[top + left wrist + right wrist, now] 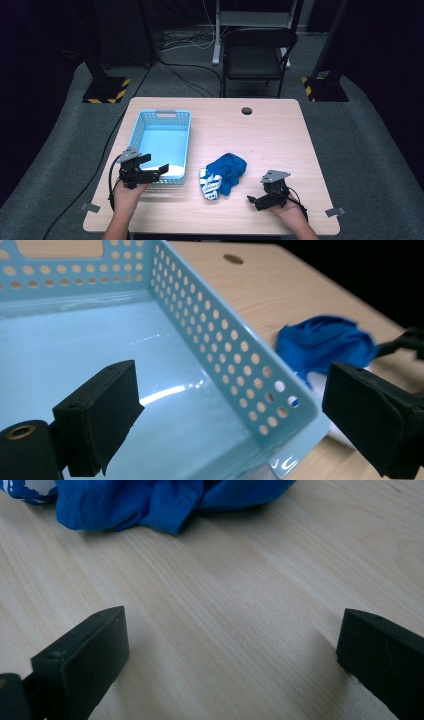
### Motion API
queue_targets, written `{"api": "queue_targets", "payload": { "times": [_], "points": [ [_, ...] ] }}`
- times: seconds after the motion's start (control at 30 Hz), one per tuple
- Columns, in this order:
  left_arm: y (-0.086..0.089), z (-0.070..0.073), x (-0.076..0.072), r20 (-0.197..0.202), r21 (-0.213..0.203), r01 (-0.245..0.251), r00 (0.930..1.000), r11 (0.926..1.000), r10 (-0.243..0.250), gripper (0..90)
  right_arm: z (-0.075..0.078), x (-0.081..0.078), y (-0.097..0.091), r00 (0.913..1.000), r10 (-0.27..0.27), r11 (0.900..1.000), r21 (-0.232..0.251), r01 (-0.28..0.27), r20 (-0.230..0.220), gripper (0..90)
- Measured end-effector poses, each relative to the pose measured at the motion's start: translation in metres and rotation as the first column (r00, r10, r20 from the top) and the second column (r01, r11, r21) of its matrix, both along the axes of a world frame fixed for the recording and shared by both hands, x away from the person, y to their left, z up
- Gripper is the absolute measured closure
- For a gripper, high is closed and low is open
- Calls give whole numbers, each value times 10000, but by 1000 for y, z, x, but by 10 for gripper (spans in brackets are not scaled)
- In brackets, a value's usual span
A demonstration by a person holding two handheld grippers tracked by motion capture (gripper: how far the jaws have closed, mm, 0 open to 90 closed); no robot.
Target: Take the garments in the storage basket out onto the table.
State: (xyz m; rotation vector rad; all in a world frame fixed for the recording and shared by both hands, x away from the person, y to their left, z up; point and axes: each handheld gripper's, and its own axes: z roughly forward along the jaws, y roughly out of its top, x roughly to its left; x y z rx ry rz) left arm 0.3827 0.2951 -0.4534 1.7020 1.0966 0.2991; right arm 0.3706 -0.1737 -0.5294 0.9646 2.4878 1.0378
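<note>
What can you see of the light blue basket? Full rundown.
The light blue rectangular plastic basket sits upright on the wooden table's left half, with nothing inside. Its walls are perforated with round holes, the far end wall has a handle slot, and the floor is glossy. The left gripper, jaws open, straddles its near right corner; contact unclear.

On the table (270,135) there is one light blue perforated basket (162,120), at the left, and one crumpled blue cloth (226,170) with a white-patterned part, near the middle. Two grippers are in play: one left gripper (152,167) at the basket's near end and one right gripper (252,201) near the cloth at the right. One round hole (246,110) sits at the table's far edge. Beyond the table stands one black chair (257,57), and two yellow-and-black striped stand bases (106,90) rest on the floor, one far left and one far right.
</note>
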Motion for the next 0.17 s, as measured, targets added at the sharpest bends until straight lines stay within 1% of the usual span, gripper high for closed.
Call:
{"api": "queue_targets", "payload": {
  "times": [0.1, 0.17],
  "points": [
    [8, 1, 0, -1, -171, -237, 9997, 9996, 237, 80, 0, 0, 0, 10000, -1, 10000, 0, 1, 1, 0],
    [12, 1, 0, 8, -214, -342, 9994, 9992, 342, 80, 0, 0, 0, 10000, -17, 10000, 0, 17, -2, 0]
  ]
}}
